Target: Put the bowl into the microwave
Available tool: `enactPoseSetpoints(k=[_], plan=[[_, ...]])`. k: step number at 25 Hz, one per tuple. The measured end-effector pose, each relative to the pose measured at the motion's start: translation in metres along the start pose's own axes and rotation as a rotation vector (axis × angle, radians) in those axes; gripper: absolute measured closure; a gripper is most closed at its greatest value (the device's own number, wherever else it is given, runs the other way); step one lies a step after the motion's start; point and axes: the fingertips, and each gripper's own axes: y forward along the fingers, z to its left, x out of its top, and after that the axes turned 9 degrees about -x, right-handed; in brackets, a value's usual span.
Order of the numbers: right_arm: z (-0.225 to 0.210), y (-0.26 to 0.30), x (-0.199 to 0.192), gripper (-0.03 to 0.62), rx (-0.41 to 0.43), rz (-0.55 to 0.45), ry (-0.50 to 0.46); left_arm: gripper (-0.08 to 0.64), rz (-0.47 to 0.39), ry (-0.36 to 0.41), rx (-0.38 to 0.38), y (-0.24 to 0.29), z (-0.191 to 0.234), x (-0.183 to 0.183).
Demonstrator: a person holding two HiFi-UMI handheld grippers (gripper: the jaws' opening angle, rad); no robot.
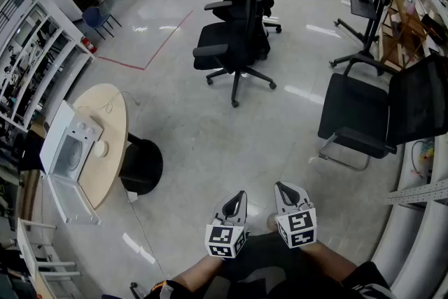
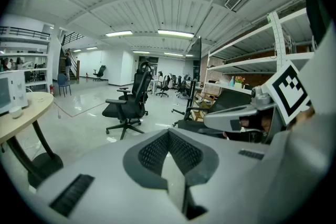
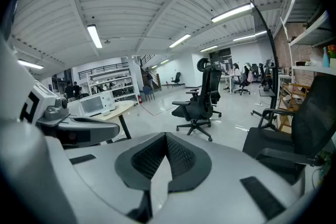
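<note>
Small white bowl (image 1: 100,148) sits on the round table (image 1: 115,108) at 9 o'clock, just beside the white microwave (image 1: 68,143), whose door looks closed. Task not started: approach, opening, grasp and loading all remain. Left gripper (image 1: 236,201) and right gripper (image 1: 285,191) at 6 o'clock have jaws together, empty. No readable writing.

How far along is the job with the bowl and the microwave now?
Nothing looks done. The microwave stands on the round table, with a small white thing, probably the bowl, beside it. The left hand-held gripper and the right hand-held gripper are shut, empty, far from it. Approach, grasp, placing: all left.
</note>
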Motion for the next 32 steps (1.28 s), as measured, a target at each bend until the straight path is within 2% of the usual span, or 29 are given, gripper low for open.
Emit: enactPoseSetpoints(k=[20, 32], plan=[[0.052, 0.034, 0.027, 0.577, 0.090, -0.004, -0.020, 0.514, -0.027, -0.044, 0.114, -0.033, 0.057, 0.013], [0.100, 0.060, 0.051, 0.577, 0.155, 0.007, -0.101, 0.514, -0.085, -0.099, 0.185, -0.058, 0.107, 0.026]])
